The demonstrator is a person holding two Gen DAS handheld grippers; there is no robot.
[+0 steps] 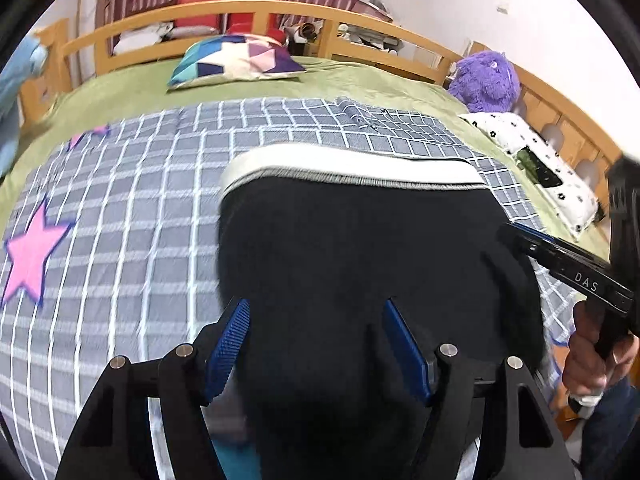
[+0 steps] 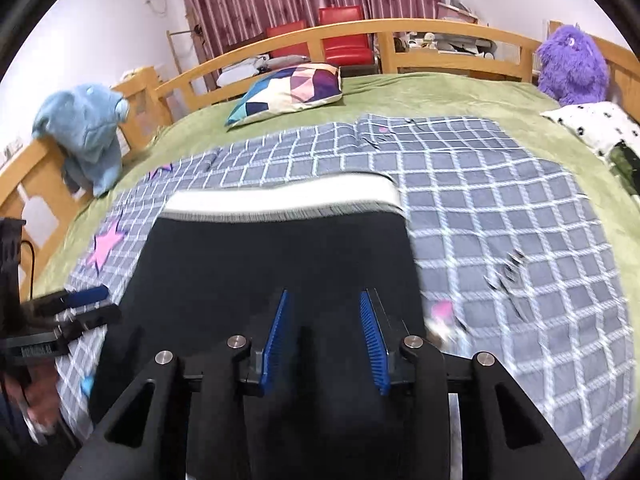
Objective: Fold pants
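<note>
Green bed bears checked blanket, pillow, plush toys.

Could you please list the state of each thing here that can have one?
black pants: lying flat on the checked blanket, white waistband away from the grippers
left gripper: open, over the pants
right gripper: open, over the pants
patterned pillow: lying flat on the bed

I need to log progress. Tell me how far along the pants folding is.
Done: the black pants lie as a compact folded stack on the checked blanket, white waistband at the far edge. In hand: nothing; left gripper and right gripper both stand open above the fabric. Left: possibly smoothing only.
</note>
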